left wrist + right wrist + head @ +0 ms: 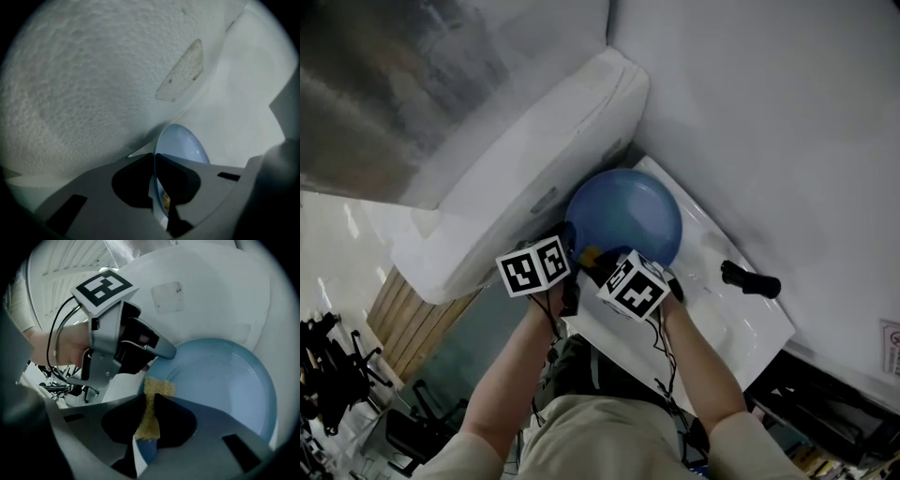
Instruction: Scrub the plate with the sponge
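A plain white wall (769,112) fills the right and far side. At the left lie a shiny pale floor (333,244) and wooden slats (403,314).

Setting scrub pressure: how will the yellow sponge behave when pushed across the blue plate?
The sponge looks soft: pinched thin between the right gripper's fingers, flaring beyond them, so it will probably squash and fold. Its coarse surface likely drags rather than slips on the plate.

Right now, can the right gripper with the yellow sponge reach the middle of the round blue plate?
Probably yes. The right gripper holds the yellow sponge right by the rim of the round blue plate. The plate's face looks bare, and the left gripper pinches only its edge.
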`<state>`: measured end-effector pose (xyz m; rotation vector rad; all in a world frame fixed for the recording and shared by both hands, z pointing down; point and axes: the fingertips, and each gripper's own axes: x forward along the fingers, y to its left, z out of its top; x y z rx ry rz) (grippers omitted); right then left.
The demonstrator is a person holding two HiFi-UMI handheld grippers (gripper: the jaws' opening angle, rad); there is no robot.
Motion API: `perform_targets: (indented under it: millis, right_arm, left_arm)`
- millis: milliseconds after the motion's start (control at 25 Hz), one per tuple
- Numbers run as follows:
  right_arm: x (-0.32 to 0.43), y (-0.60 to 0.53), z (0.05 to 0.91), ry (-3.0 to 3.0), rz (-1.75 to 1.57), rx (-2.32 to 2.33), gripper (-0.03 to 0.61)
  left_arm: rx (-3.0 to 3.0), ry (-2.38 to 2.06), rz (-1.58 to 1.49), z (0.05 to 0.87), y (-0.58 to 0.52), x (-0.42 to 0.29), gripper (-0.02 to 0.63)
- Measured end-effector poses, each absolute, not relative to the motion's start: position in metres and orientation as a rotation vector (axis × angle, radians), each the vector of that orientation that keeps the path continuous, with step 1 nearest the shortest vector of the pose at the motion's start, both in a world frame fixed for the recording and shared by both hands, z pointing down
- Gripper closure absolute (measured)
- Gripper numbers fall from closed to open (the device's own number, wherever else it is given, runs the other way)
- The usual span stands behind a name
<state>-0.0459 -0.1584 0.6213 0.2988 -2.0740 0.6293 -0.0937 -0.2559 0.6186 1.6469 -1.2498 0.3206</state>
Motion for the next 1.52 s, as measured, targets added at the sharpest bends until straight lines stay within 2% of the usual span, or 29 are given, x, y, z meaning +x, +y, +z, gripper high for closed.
perform_targets:
  millis: [480,800,960,1160,1320,1520]
  right_arm:
    - [-0.056,-0.244,0.616,-2.166,0.491,0.492,0.508]
    - [0.026,-0.306,0.618,-2.055,0.467,0.915,0.509]
    - [0.062,-0.289,0.625,-1.918,0.442,0.905,0.511]
    - [0.072,-0.236,0.624,-1.846,0.44,0.774,0.51]
    - [0.043,-0.178,0.62,-1.888,0.516,0.546,0.509]
    - [-0.011,-0.141,0.623,-1.953,0.455,0.317,0.508]
  left_arm:
    - [1.619,-1.241,0.257,0.616,-0.253,-0.102,0.584]
    - [1.637,-1.25,0.275,0.616,-0.254,-0.106,0.586]
    - [1.637,-1.271,0.274,0.616,-0.254,-0.11,0.586]
    - [1.636,-1.297,0.269,0.615,-0.254,-0.111,0.586]
    - [1.629,-1.302,0.258,0.614,-0.253,-0.113,0.584]
    - [1.614,-1.302,0.243,0.615,-0.248,-0.112,0.584]
